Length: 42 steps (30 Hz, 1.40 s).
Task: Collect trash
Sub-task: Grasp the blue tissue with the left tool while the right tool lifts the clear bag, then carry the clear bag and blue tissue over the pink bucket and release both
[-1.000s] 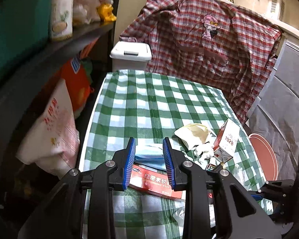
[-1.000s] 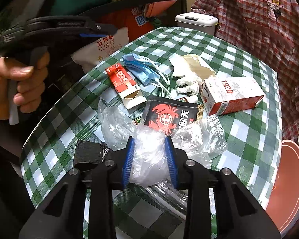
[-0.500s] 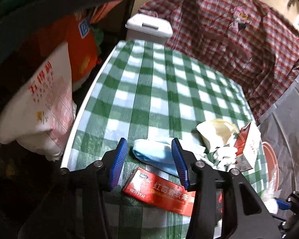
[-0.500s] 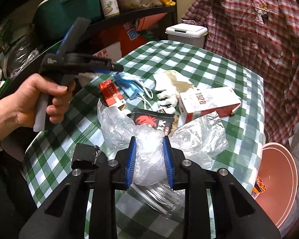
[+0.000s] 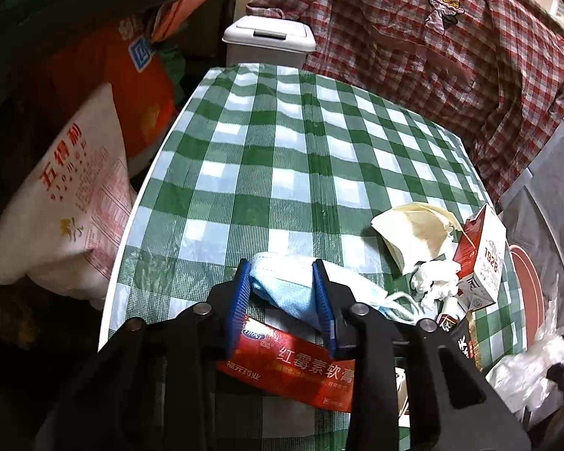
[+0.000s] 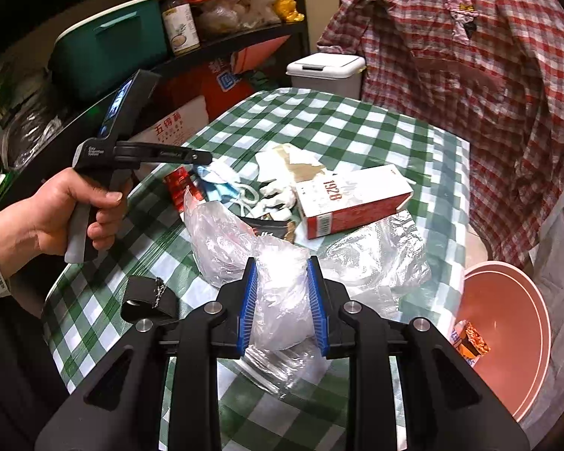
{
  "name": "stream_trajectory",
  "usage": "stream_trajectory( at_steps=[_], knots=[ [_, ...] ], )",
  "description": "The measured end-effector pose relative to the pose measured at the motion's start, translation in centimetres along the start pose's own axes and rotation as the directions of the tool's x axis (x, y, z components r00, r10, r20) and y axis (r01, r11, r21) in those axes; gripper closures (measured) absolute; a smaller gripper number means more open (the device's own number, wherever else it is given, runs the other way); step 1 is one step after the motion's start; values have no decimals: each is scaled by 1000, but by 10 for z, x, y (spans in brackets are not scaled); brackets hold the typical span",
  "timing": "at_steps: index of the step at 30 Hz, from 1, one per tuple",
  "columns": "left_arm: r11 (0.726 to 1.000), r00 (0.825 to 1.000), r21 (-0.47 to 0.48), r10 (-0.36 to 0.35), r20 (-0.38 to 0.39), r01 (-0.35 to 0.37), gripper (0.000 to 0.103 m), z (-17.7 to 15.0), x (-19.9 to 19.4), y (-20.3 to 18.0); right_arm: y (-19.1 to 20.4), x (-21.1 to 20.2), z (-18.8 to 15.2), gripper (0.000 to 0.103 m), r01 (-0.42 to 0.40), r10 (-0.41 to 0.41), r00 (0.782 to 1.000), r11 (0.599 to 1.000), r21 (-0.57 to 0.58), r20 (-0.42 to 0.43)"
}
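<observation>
My left gripper (image 5: 282, 293) is shut on a blue face mask (image 5: 285, 287) at the near left of the green checked table (image 5: 282, 139); the mask also shows in the right wrist view (image 6: 218, 182). A red medicine box (image 5: 297, 366) lies under it. My right gripper (image 6: 282, 300) is shut on a clear plastic bag (image 6: 278, 285) and holds it above the table. A red and white 1928 carton (image 6: 353, 199), crumpled tissue (image 6: 274, 191), beige paper (image 5: 417, 229) and a black snack wrapper (image 6: 270, 229) lie on the table.
A white lidded bin (image 5: 269, 39) stands beyond the table's far edge. A pink basin (image 6: 507, 330) with a wrapper in it sits low at the right. A plaid shirt (image 5: 432, 56) hangs behind. Shelves with sacks (image 5: 67, 203) stand at the left.
My left gripper has dropped onto the blue mask and closed on it. My right gripper has lifted the plastic bag higher and pulled back.
</observation>
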<state>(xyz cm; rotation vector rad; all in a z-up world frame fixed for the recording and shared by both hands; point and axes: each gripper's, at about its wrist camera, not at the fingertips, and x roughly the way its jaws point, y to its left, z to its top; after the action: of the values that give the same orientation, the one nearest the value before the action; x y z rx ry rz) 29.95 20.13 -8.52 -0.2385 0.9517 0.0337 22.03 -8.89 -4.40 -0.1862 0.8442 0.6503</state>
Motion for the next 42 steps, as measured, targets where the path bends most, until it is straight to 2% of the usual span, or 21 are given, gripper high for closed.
stream_trajectory(
  at_steps=[9, 23, 30, 38, 42],
  knots=[
    [999, 994, 47, 21, 109, -26, 72, 8, -39, -19, -18, -26, -2, 76, 57, -59, 997, 998, 41, 50],
    [999, 956, 37, 27, 294, -39, 71, 8, -120, -59, -49, -83, -4, 76, 152, -170, 975, 980, 126, 143],
    [997, 937, 71, 5, 350, -32, 71, -1, -148, -94, -66, -112, -4, 76, 194, -230, 954, 963, 190, 194],
    [993, 925, 115, -35, 379, -9, 71, -10, -165, -129, -96, -140, -8, 76, 272, -335, 912, 926, 263, 236],
    [989, 920, 145, -56, 388, -1, 71, -12, -168, -146, -110, -149, -12, 76, 287, -362, 901, 911, 297, 240]
  ],
)
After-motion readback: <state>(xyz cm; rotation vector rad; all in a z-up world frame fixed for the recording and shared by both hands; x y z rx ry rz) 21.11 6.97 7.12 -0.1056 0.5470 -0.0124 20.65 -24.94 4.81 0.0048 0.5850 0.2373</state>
